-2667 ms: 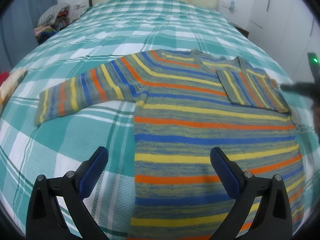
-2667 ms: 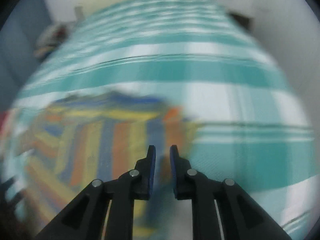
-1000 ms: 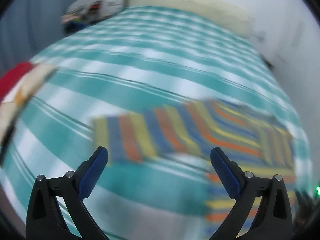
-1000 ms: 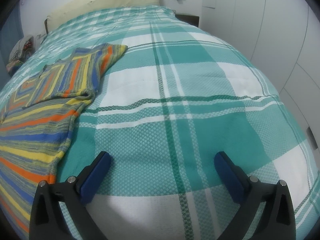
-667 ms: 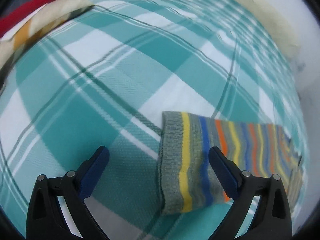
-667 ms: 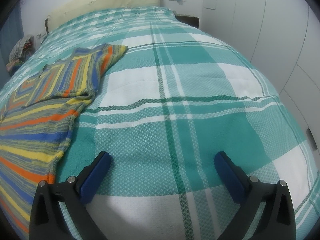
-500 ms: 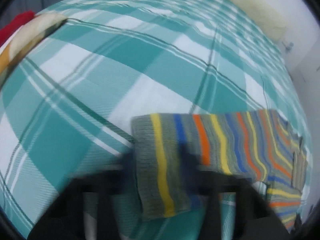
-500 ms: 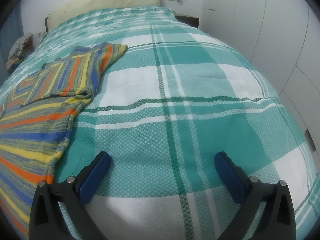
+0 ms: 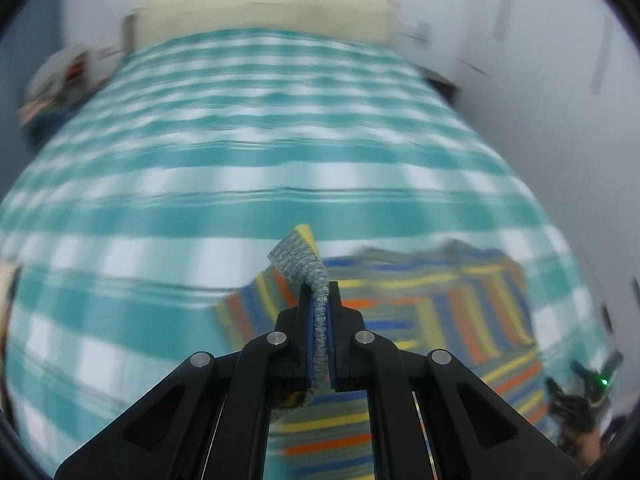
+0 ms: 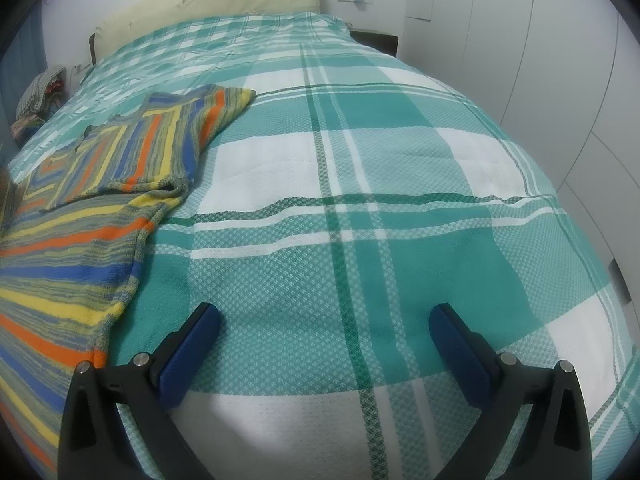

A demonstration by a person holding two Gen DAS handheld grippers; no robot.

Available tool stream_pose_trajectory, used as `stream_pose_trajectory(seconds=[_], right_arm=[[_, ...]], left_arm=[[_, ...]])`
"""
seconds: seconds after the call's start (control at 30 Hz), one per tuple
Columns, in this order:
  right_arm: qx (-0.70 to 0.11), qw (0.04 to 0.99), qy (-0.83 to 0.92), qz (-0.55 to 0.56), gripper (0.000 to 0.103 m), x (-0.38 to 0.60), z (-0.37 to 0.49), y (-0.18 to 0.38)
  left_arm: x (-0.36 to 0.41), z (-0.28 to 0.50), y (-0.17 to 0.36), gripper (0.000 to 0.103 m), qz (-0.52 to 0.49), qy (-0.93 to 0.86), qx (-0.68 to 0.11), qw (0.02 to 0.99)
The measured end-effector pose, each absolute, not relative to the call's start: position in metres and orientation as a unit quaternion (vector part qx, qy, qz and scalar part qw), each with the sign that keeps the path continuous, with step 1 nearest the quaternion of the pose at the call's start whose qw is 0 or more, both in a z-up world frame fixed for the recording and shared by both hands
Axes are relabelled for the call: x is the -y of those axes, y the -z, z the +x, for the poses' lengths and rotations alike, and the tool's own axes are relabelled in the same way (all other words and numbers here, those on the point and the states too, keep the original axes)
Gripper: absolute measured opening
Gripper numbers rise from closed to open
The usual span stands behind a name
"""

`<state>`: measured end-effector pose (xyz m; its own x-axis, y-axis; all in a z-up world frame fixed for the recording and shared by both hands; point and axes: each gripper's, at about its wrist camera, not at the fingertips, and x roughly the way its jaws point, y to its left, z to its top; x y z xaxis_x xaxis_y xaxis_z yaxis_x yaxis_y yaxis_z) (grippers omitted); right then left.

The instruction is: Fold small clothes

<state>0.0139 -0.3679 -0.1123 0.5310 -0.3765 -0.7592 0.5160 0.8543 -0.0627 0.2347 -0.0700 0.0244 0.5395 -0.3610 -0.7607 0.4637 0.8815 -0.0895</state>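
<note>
**Left sleeve fold in hand, 1 sleeve already over**

Striped sweater [image 10: 72, 216] lies flat on the bed [image 10: 360, 184], toward its left side in the right wrist view. Its right sleeve [image 10: 160, 140] is already folded across the chest.

Left claw [image 9: 319, 312] is clamped tight on the grey ribbed cuff [image 9: 300, 260] of the left sleeve; knit shows squeezed between the blue pads, cuff end flopping up past the tips. The view is motion-blurred, with the sweater body [image 9: 440, 312] below and to the right of the claw. The cuff looks lifted clear of the bed, though blur makes that hard to confirm.

Right claw [image 10: 324, 340] stands wide apart, nothing between the pads, above bare plaid cover just beside the sweater's edge. It is not touching the garment.

Step, as I judge it: fold 2 of the sleeves, carrying the left cuff inward over the torso.

Next move calls for:
- laying the sleeve flat across the chest, roughly mirroring the right one, no twist
- letting go only once the cuff rests on the knit
- then both claws likely needed at the hem for the body fold

Risk: loose knit could drag the shoulder out of line.
</note>
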Motion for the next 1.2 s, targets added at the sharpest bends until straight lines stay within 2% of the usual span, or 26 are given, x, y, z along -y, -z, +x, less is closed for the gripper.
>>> stream_pose_trajectory(seconds=[0.07, 0.13, 0.17, 0.2, 0.27, 0.37, 0.5, 0.73, 0.83, 0.9, 0.97, 1.03, 1.2], right_arm=[[-0.411, 0.871, 0.256, 0.084, 0.103, 0.368, 0.014, 0.112], [-0.411, 0.871, 0.256, 0.085, 0.103, 0.368, 0.014, 0.112], [-0.410, 0.871, 0.256, 0.085, 0.103, 0.368, 0.014, 0.112], [-0.410, 0.871, 0.256, 0.085, 0.103, 0.368, 0.014, 0.112], [-0.409, 0.872, 0.255, 0.086, 0.103, 0.368, 0.013, 0.112], [-0.410, 0.872, 0.254, 0.086, 0.103, 0.368, 0.013, 0.112], [-0.412, 0.871, 0.256, 0.084, 0.103, 0.368, 0.014, 0.112], [-0.411, 0.871, 0.256, 0.083, 0.103, 0.367, 0.014, 0.113], [-0.412, 0.870, 0.257, 0.082, 0.103, 0.367, 0.014, 0.113], [-0.413, 0.870, 0.258, 0.079, 0.103, 0.367, 0.015, 0.113], [-0.412, 0.870, 0.259, 0.077, 0.103, 0.367, 0.015, 0.113], [-0.412, 0.870, 0.260, 0.076, 0.103, 0.366, 0.015, 0.113], [-0.413, 0.869, 0.261, 0.074, 0.103, 0.366, 0.016, 0.113]], left_arm=[[0.113, 0.231, -0.008, 0.004, 0.073, 0.266, -0.419, 0.865], [0.155, 0.224, 0.012, 0.013, 0.073, 0.314, -0.422, 0.847], [0.168, 0.223, 0.020, 0.030, 0.072, 0.325, -0.433, 0.838], [0.176, 0.222, 0.030, 0.058, 0.074, 0.320, -0.449, 0.831], [0.177, 0.219, 0.044, 0.076, 0.076, 0.291, -0.457, 0.837], [0.150, 0.218, 0.047, 0.080, 0.072, 0.254, -0.460, 0.848], [0.097, 0.218, 0.055, 0.091, 0.063, 0.166, -0.467, 0.867], [0.041, 0.175, 0.089, 0.091, 0.078, 0.091, -0.504, 0.855], [0.042, 0.146, 0.083, 0.092, 0.051, 0.095, -0.491, 0.864], [0.046, 0.129, 0.082, 0.098, 0.030, 0.102, -0.471, 0.876], [0.053, 0.119, 0.090, 0.098, 0.025, 0.099, -0.454, 0.885], [0.062, 0.123, 0.101, 0.098, 0.022, 0.096, -0.478, 0.873], [0.080, 0.121, 0.100, 0.098, 0.048, 0.110, -0.464, 0.877]])
